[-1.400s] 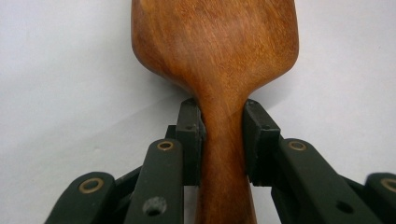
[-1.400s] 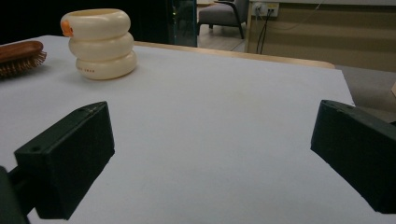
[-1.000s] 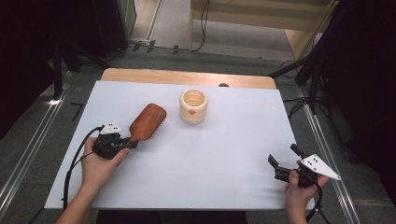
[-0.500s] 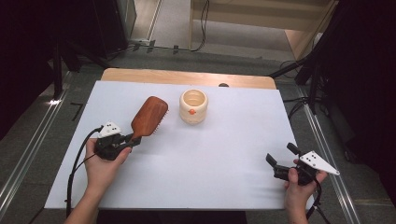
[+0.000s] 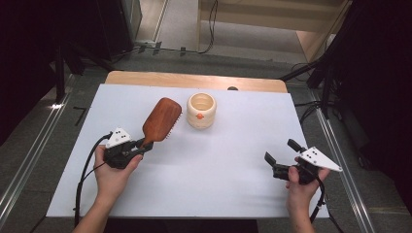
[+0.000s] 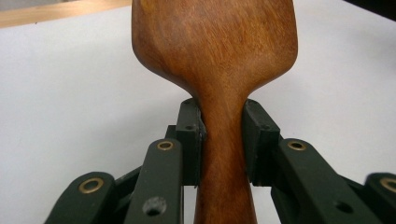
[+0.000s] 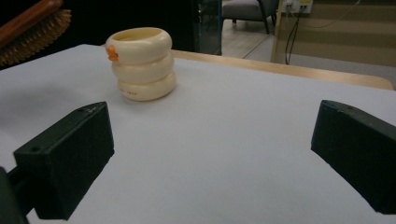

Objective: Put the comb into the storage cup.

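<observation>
Two objects sit on the white table cover [image 5: 209, 170] in the high view: a wooden paddle hairbrush [image 5: 160, 119] and, just to its right, a cream ribbed cup [image 5: 201, 110] with a small orange mark on its side. The left gripper [image 5: 141, 146], held in the person's left hand [image 5: 112, 172] near the left edge, is clamped on the brush handle, and the brush head angles away toward the far side, seemingly lifted off the cover. The right gripper [image 5: 282, 156], near the right edge and well apart from both objects, has its jaws spread and holds nothing.

From the left gripper view, the hairbrush [image 6: 219, 70] shows a smooth, reddish-brown back with visible grain, a broad rounded head narrowing to a slim neck. Both jaws press on that neck from either side. The wood looks stiff and probably light; its polished finish may be a little slippery, so the narrow neck, where the head flares above the pads, is a sensible place to hold it.

From the right gripper view, the cup [image 7: 140, 63] reads as three stacked rounded rings, matte and pale, open at the top, standing upright on the cover. It looks rigid and possibly breakable; its bulges would give the jaws a seat. Bristles of the hairbrush [image 7: 32, 32] show at the far left. The right gripper's own jaws stand wide apart, with bare cover between them.
</observation>
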The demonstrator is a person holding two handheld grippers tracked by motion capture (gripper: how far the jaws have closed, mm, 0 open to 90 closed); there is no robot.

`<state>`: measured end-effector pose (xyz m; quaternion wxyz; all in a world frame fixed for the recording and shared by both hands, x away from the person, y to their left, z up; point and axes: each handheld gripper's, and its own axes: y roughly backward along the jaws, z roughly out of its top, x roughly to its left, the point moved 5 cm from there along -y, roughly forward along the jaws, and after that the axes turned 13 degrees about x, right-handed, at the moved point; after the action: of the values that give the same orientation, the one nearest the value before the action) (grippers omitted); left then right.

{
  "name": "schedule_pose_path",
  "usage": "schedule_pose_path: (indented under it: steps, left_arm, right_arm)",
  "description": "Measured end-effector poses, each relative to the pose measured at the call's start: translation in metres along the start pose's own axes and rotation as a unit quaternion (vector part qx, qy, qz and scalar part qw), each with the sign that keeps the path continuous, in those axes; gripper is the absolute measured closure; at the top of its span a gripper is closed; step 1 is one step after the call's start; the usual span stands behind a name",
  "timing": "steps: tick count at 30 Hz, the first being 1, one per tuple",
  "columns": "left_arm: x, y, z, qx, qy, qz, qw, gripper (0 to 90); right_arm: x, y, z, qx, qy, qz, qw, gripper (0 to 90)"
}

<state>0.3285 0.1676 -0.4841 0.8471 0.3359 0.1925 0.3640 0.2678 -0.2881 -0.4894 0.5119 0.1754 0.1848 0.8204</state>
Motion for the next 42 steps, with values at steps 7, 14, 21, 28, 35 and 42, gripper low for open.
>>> schedule_pose_path:
  steps: [7,14,21,28,35,42]
  left_arm:
    - [-0.006,0.002,0.004,-0.014,0.001,-0.008,0.9999,72.1]
    - [-0.01,0.004,0.011,-0.031,-0.004,-0.01,0.9994,72.2]
    - [-0.015,0.0,0.018,-0.046,-0.002,-0.018,0.9988,72.2]
    - [-0.025,-0.005,0.016,-0.051,-0.016,-0.015,0.9984,72.2]
    - [-0.034,-0.011,0.009,-0.06,-0.01,-0.03,0.9977,72.2]
    - [-0.05,-0.017,0.004,-0.066,-0.016,-0.051,0.9963,72.1]
  right_arm:
    - [0.022,-0.014,0.024,-0.006,0.017,0.014,0.9997,0.0]
    - [0.044,-0.034,0.044,-0.003,0.026,0.036,0.999,0.0]
    - [0.063,-0.05,0.062,-0.007,0.029,0.061,0.9977,0.0]
    - [0.082,-0.058,0.073,-0.009,0.027,0.075,0.9968,0.0]
    - [0.096,-0.063,0.073,0.002,0.006,0.107,0.9942,0.0]
    - [0.116,-0.071,0.067,0.019,-0.005,0.126,0.9918,0.0]
